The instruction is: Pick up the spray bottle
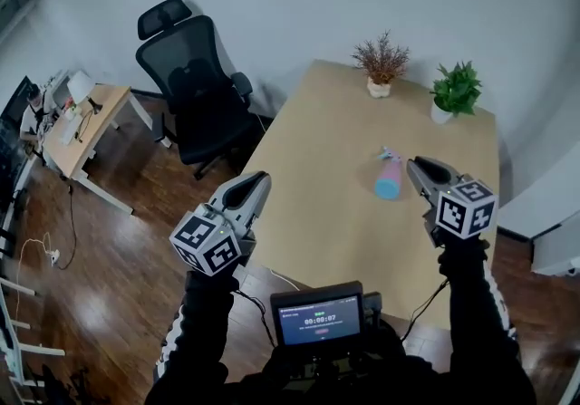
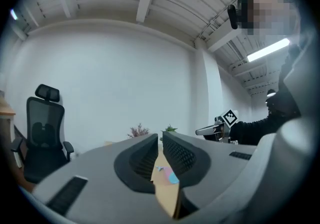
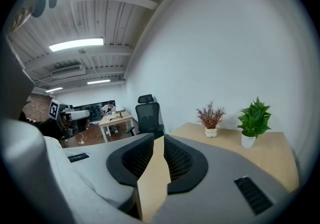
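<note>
The spray bottle (image 1: 389, 178), pink with a blue base and a pale trigger head, lies on its side on the light wooden table (image 1: 317, 213). My right gripper (image 1: 415, 163) hovers just right of the bottle, apart from it. Its jaws stand together with only a thin slit and hold nothing (image 3: 159, 138). My left gripper (image 1: 263, 178) hangs over the table's left edge, well left of the bottle, jaws likewise together and empty (image 2: 160, 137). Through its slit I see the bottle (image 2: 171, 177) far ahead.
Two potted plants stand at the table's far end, a reddish dry one (image 1: 381, 63) and a green one (image 1: 455, 91). A black office chair (image 1: 195, 77) stands left of the table, with a small desk (image 1: 86, 127) beyond. A screen device (image 1: 317, 317) sits at my chest.
</note>
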`<move>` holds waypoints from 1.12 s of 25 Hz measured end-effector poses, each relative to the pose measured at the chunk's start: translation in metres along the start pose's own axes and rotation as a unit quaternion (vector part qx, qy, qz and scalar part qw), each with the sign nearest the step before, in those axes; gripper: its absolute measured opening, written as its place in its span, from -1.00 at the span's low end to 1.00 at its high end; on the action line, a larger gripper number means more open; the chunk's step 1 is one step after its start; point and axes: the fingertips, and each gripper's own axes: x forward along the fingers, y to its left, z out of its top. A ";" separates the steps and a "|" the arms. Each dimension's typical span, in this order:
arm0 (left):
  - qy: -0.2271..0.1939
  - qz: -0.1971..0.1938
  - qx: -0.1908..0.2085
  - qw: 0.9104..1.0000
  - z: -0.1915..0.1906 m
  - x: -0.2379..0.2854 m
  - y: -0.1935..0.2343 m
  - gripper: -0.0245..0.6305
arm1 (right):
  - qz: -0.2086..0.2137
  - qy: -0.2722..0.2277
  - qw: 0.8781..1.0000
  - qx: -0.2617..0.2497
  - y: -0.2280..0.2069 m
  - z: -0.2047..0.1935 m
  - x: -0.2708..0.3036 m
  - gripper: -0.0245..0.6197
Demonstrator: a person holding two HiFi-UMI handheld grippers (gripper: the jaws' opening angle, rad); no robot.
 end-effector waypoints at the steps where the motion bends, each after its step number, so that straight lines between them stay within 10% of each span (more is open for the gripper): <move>1: 0.012 -0.009 -0.004 1.000 -0.002 0.031 0.009 -0.79 | 0.002 0.004 1.000 0.001 -0.022 0.003 0.016 -0.79; 7: 0.055 -0.041 -0.019 0.997 -0.042 0.186 0.079 -0.78 | -0.022 0.044 0.998 0.032 -0.133 -0.013 0.122 -0.76; 14: 0.116 -0.152 -0.039 0.981 -0.101 0.296 0.159 -0.78 | -0.105 0.126 0.980 0.112 -0.193 -0.055 0.224 -0.19; 20: 0.153 -0.239 -0.065 0.957 -0.148 0.368 0.177 -0.51 | -0.153 0.225 0.943 0.193 -0.239 -0.134 0.280 -0.19; 28: 0.186 -0.243 -0.072 0.949 -0.195 0.433 0.184 -0.51 | -0.192 0.343 0.877 0.277 -0.312 -0.238 0.308 0.12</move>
